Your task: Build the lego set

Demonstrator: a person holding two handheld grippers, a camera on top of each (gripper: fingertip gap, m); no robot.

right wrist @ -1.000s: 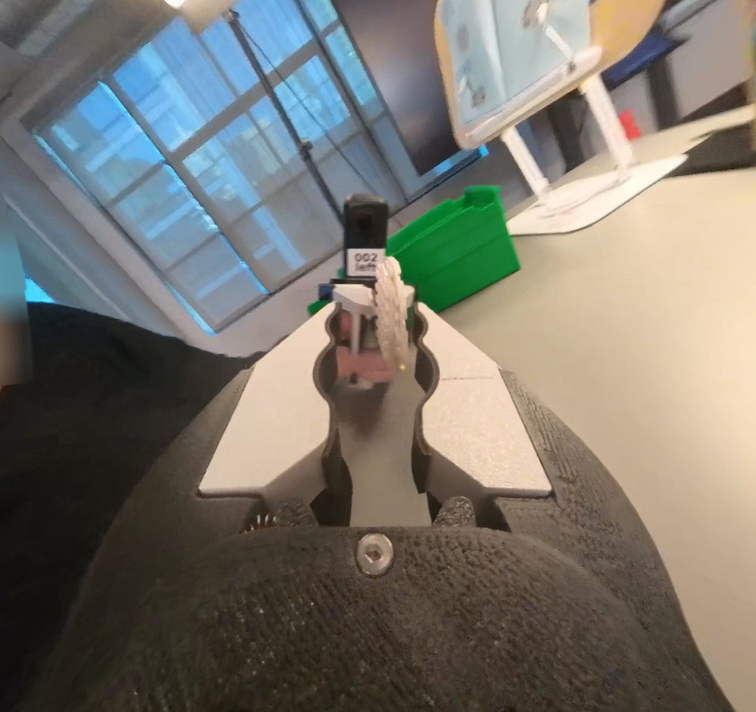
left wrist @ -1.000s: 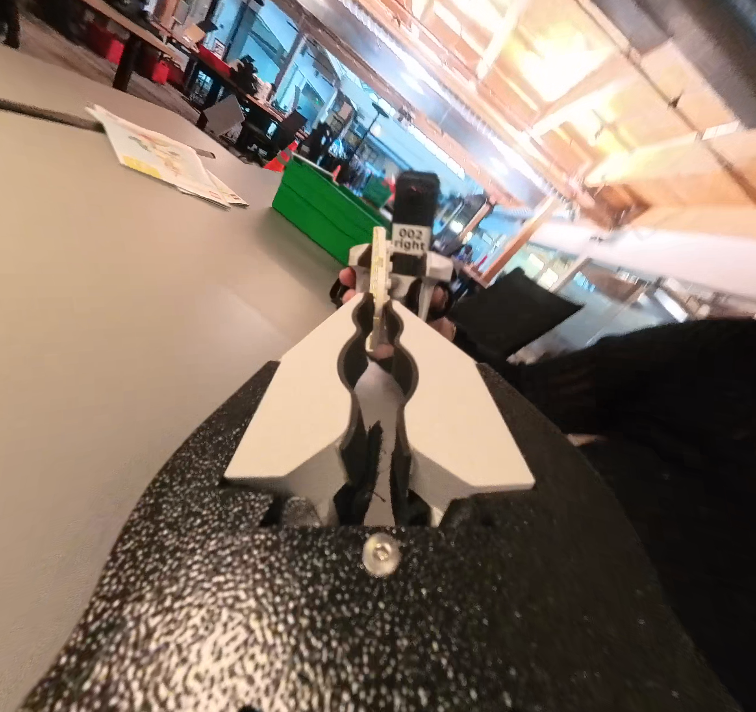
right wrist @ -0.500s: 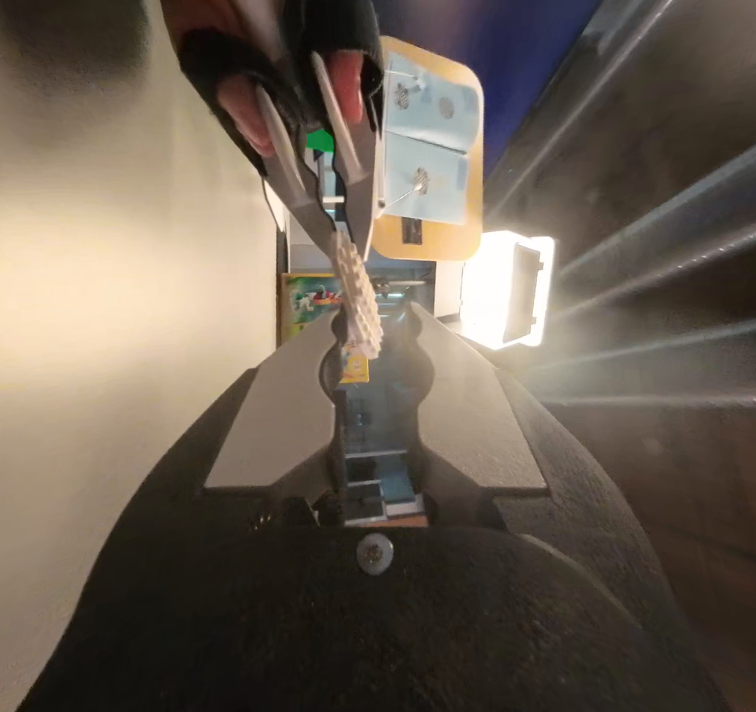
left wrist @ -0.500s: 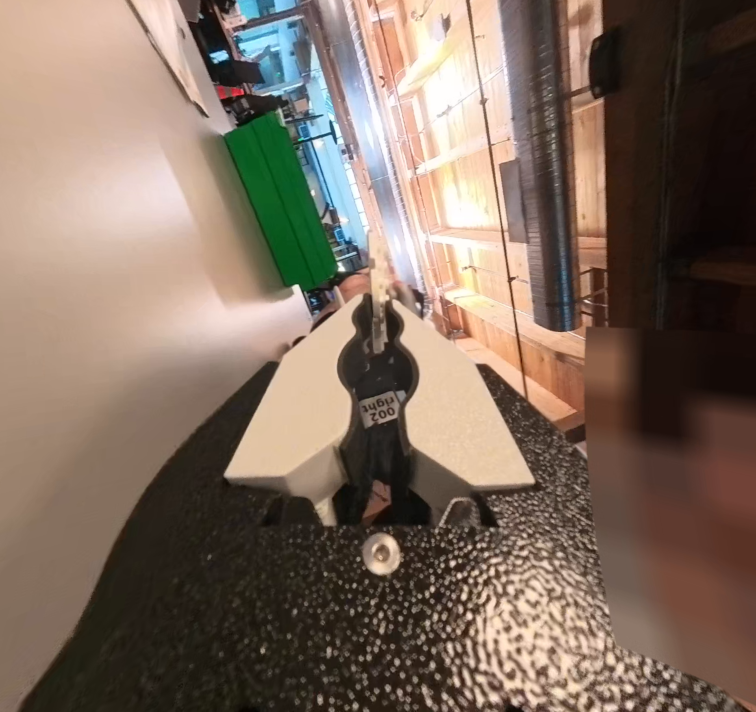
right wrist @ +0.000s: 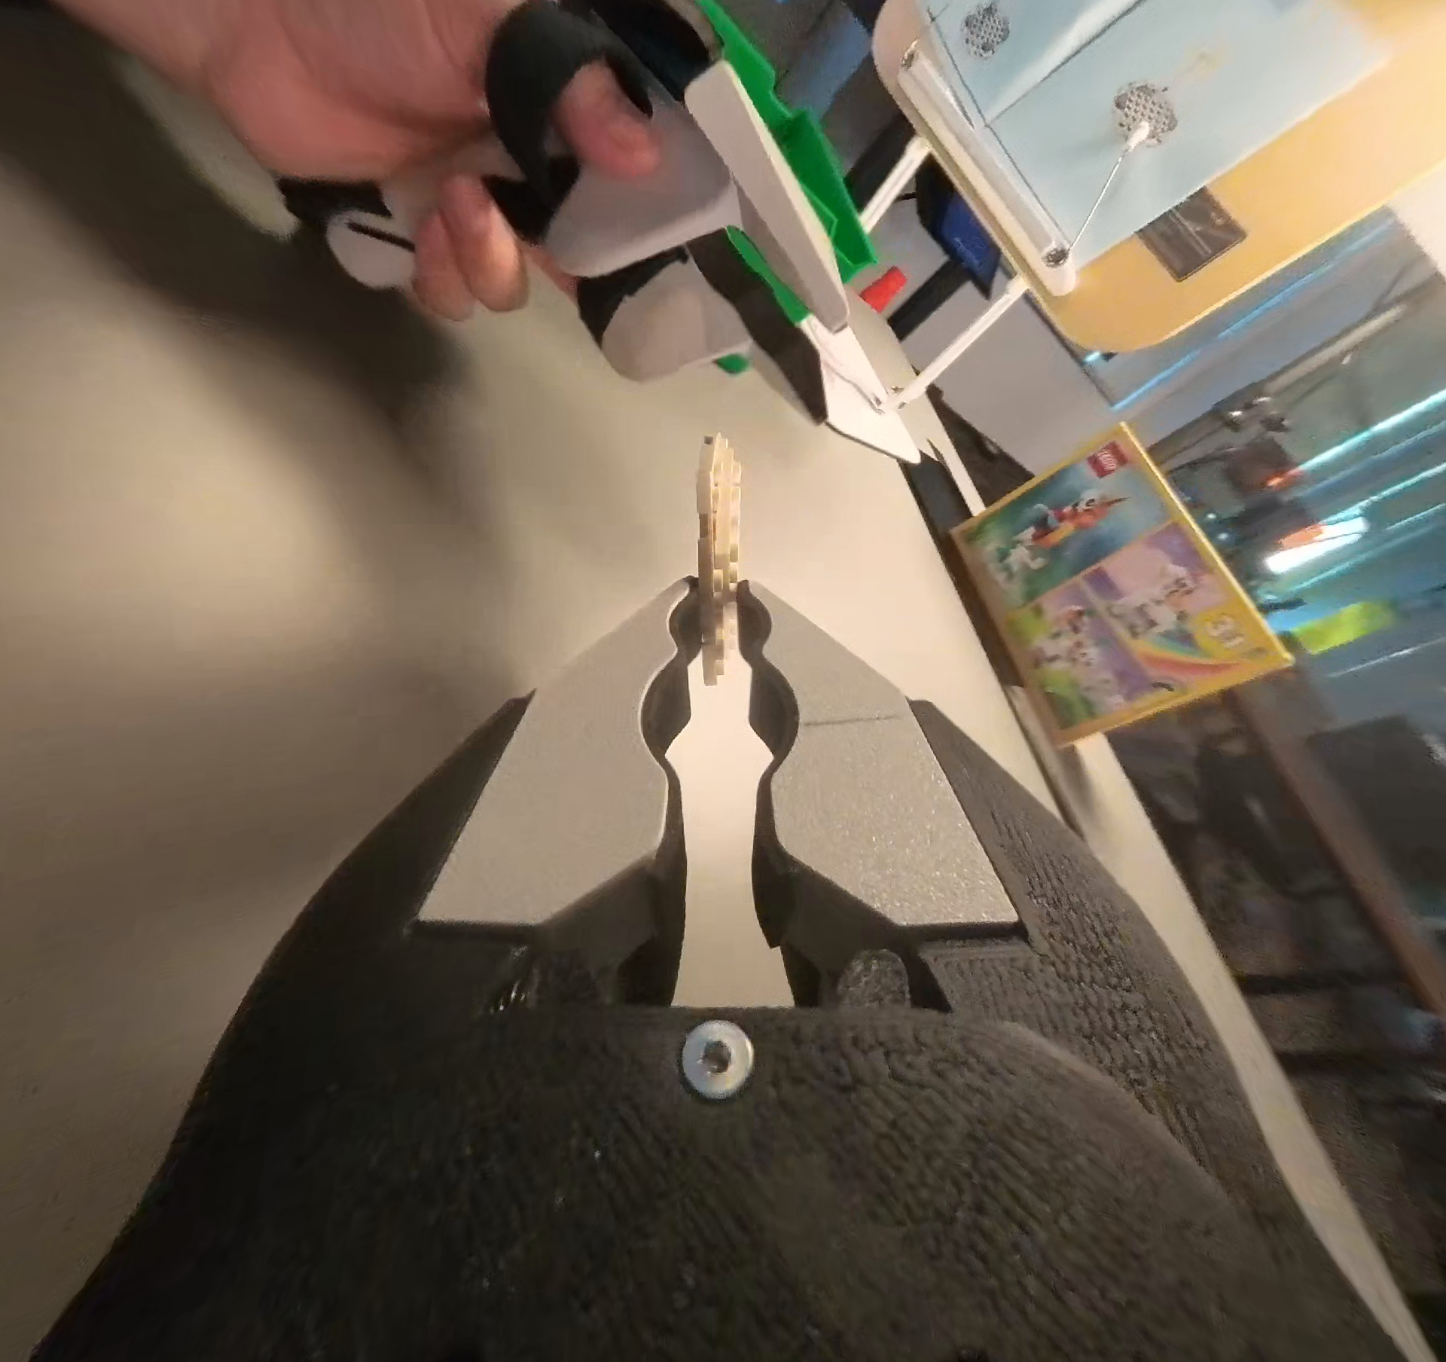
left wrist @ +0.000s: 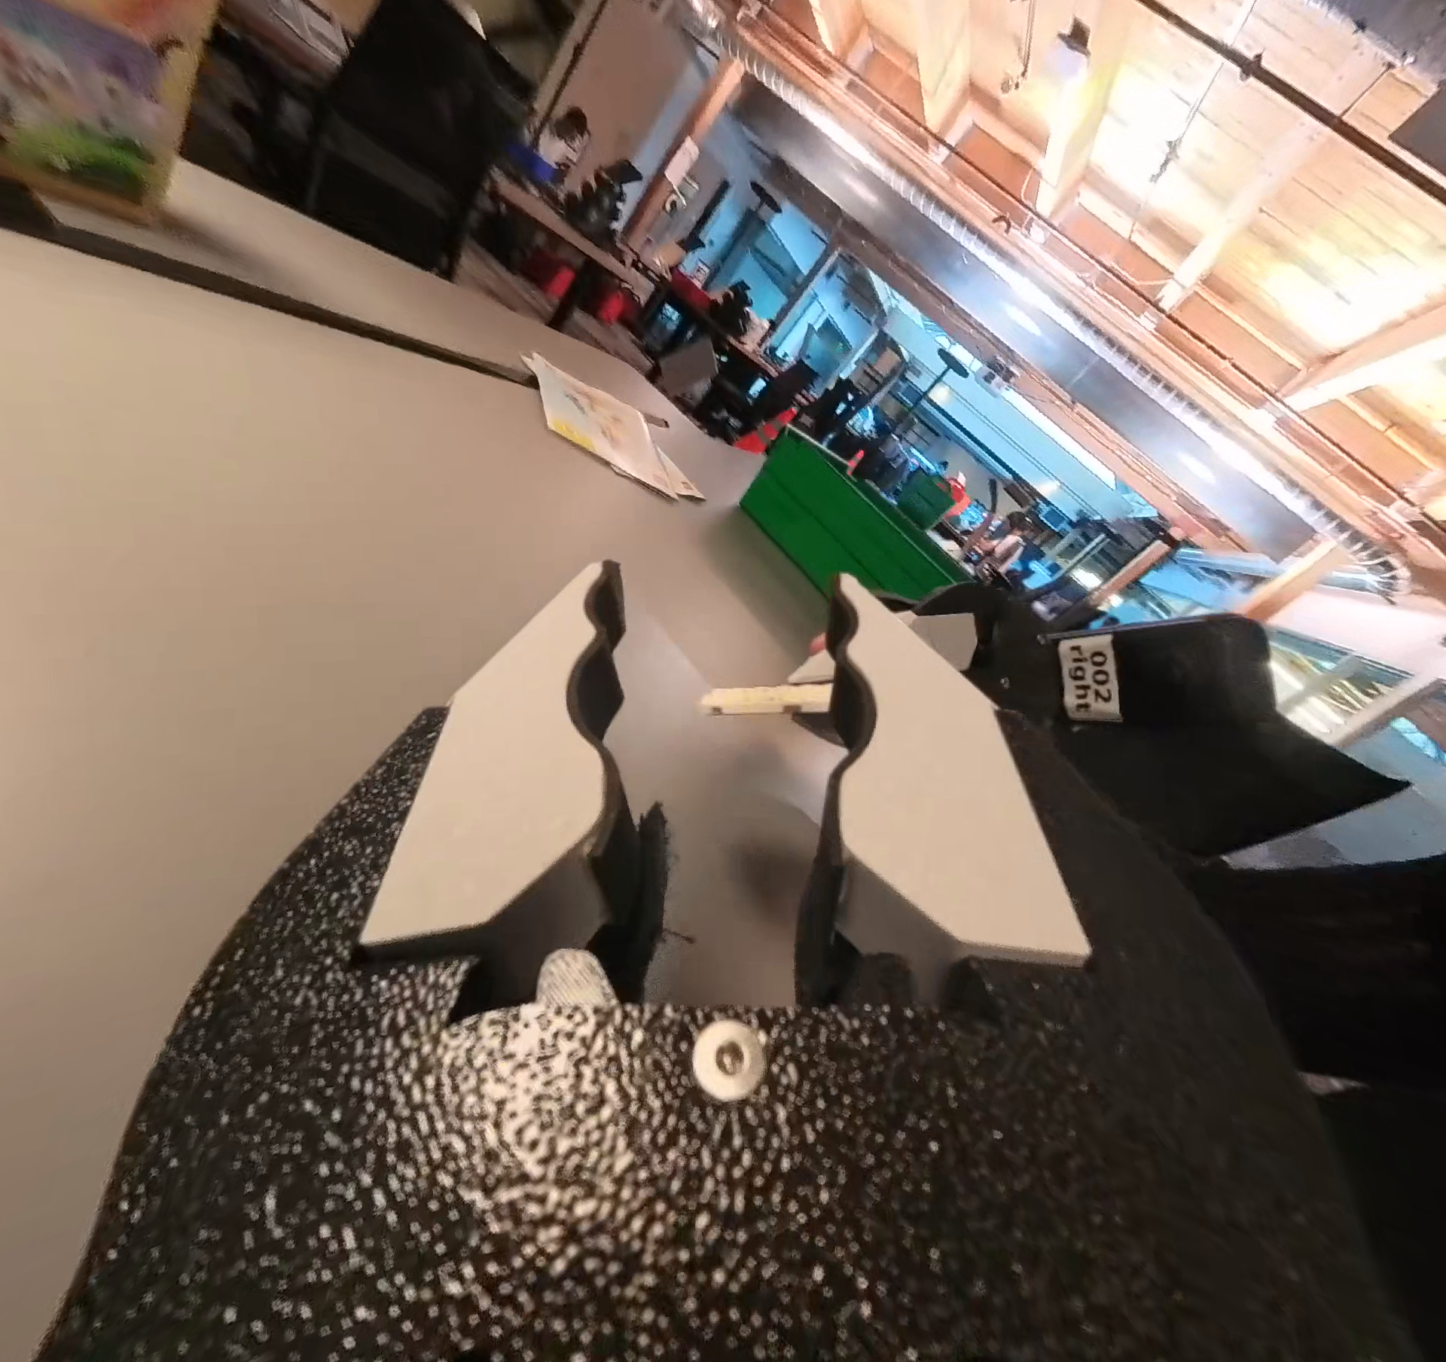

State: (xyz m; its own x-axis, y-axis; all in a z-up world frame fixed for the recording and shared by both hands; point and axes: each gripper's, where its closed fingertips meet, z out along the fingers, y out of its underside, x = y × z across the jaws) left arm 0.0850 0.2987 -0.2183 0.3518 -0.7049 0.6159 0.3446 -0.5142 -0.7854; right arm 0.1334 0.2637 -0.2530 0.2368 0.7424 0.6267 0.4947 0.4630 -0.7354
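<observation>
Right gripper is what I steer by: its two fingers are pinched on a small cream stack of lego plates, gripped near one end, so most of the piece sticks out past the fingertips along the line of the fingers, edge-on to my right wrist view. From the left wrist view I see that same piece lying sideways, its free end pointing into the gap of my left gripper, whose fingers stand wide apart with nothing between them. So the long axis of the piece runs across the left gripper's opening, and the piece comes in from the right side of that view, just beyond the left fingertips; I cannot tell whether it touches the right-hand finger. Both tools hang above the grey bench, away from its far edge, where a green bin and an open booklet lie. The left gripper, held in a bare hand, is just ahead of the piece's free end. I judge the next move as a handover or a regrip, needing the left fingers to close across the flat faces.
</observation>
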